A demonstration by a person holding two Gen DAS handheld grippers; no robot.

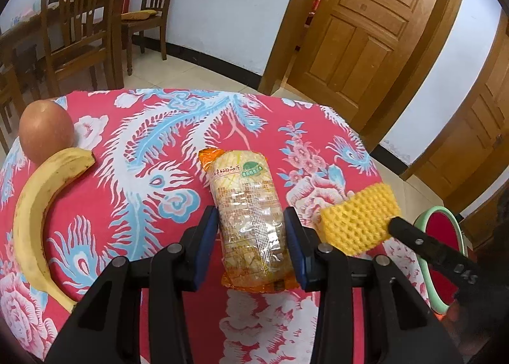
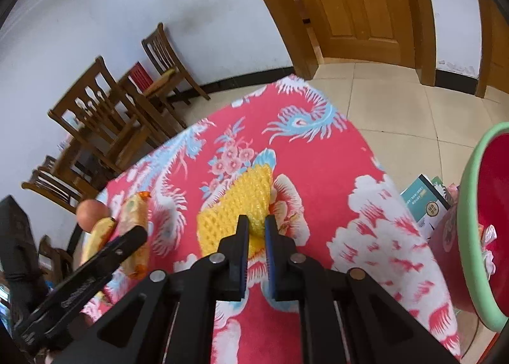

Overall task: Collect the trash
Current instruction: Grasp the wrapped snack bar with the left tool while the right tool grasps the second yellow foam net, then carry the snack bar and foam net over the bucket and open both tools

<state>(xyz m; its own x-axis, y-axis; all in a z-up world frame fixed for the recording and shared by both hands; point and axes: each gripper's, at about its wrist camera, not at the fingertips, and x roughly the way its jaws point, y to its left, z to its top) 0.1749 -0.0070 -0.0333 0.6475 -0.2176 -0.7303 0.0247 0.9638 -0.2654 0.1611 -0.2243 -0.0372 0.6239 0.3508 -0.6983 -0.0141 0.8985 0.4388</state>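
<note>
Left claw (image 1: 251,236) spread around wrapper (image 1: 251,221); right claw (image 2: 257,230) pinching foam net (image 2: 235,208); books (image 2: 423,202) only in right view.

Bright, even indoor light in both views; source not visible. Soft, faint shadows only, e.g. under the banana (image 1: 35,205) and apple (image 1: 46,132). Mild glare on the clear wrapper of the snack packet (image 1: 251,221). Strong fisheye bending: door frames (image 1: 286,24) bowed, dark vignette at all corners. Left wrist view sharp throughout. Right wrist view softer, with blur toward left edge across chairs (image 2: 95,122) and the other gripper's finger. Colours saturated on the red tablecloth (image 2: 318,154).
</note>
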